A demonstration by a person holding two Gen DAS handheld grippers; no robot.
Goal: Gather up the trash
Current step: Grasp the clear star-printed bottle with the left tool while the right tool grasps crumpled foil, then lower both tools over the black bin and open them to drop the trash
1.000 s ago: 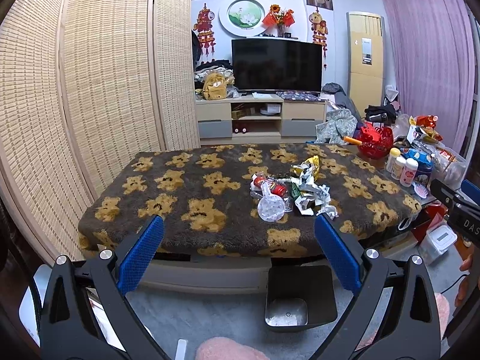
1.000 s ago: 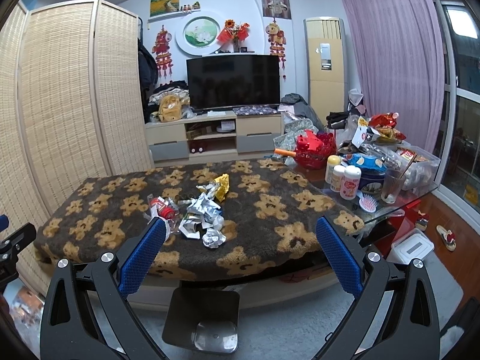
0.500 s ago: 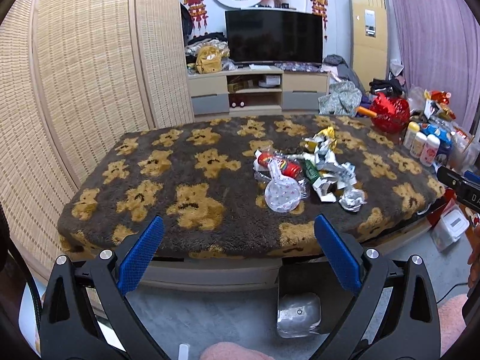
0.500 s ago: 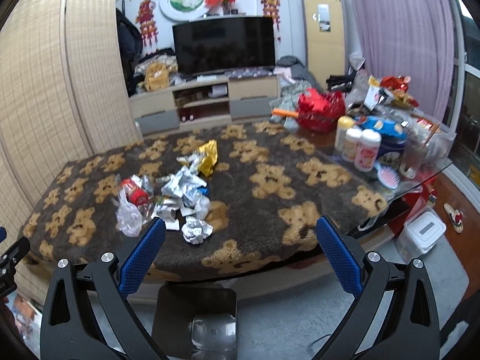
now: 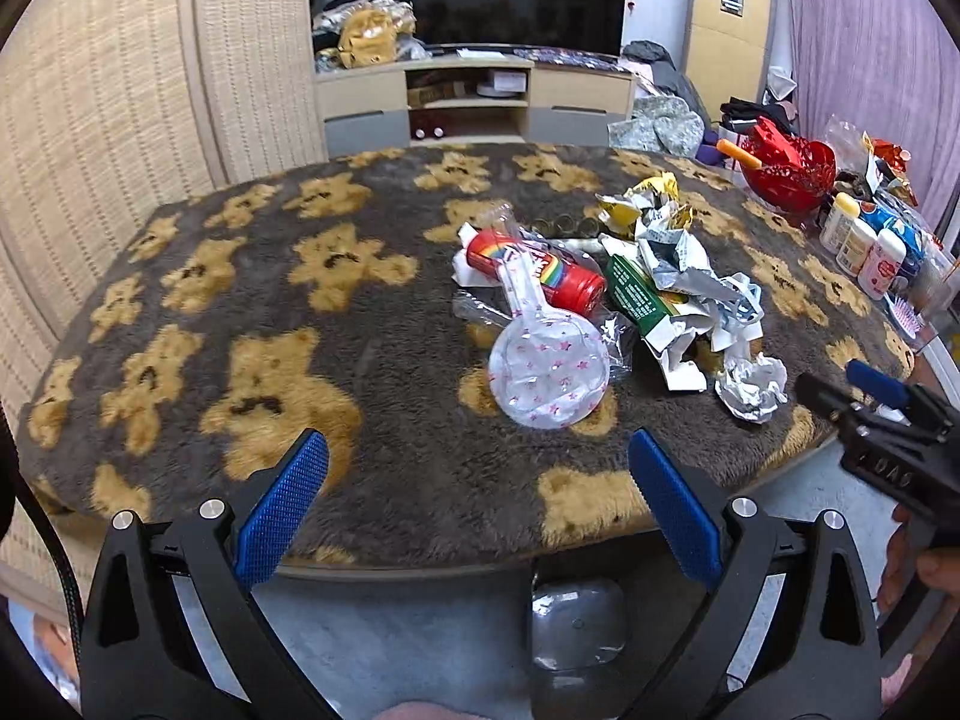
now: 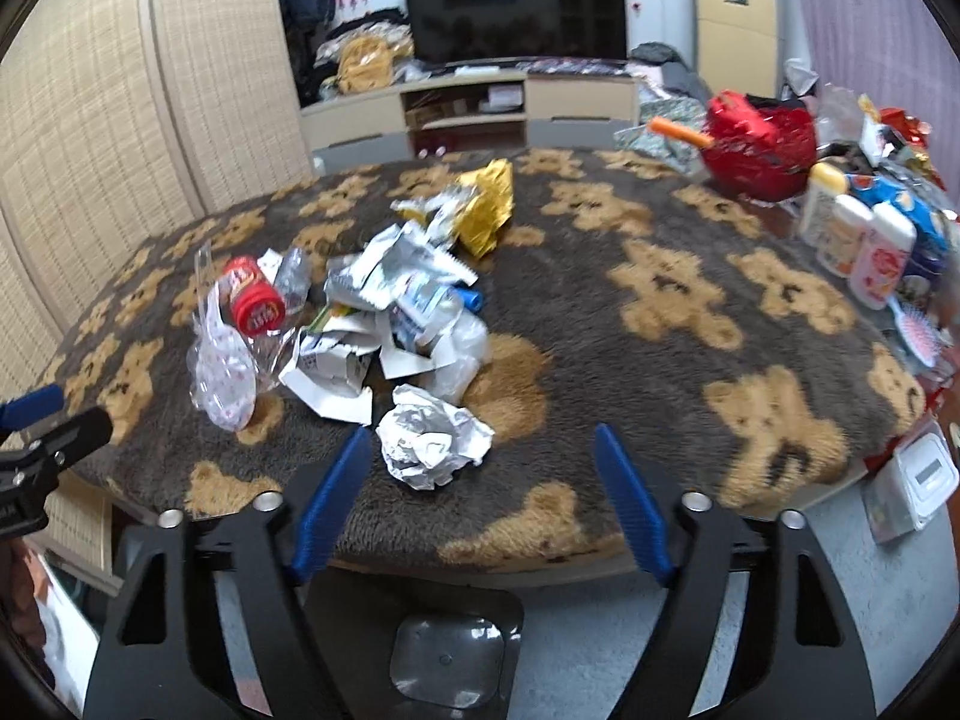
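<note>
Trash pile [image 6: 384,312] on the bear blanket [image 6: 672,312], near its front edge; bin [image 6: 450,648] on the floor below. Likely risks: the crumpled foil ball [image 6: 432,444], light and springy, could squirt from the pads or roll off the edge, missing the bin; the red can [image 5: 540,273] could roll if nudged. Right gripper [image 6: 480,504]: jaws have just been narrowing, still parted, nothing between them, the ball just ahead. Left gripper [image 5: 480,510]: spread wide, empty, touching nothing.
</note>
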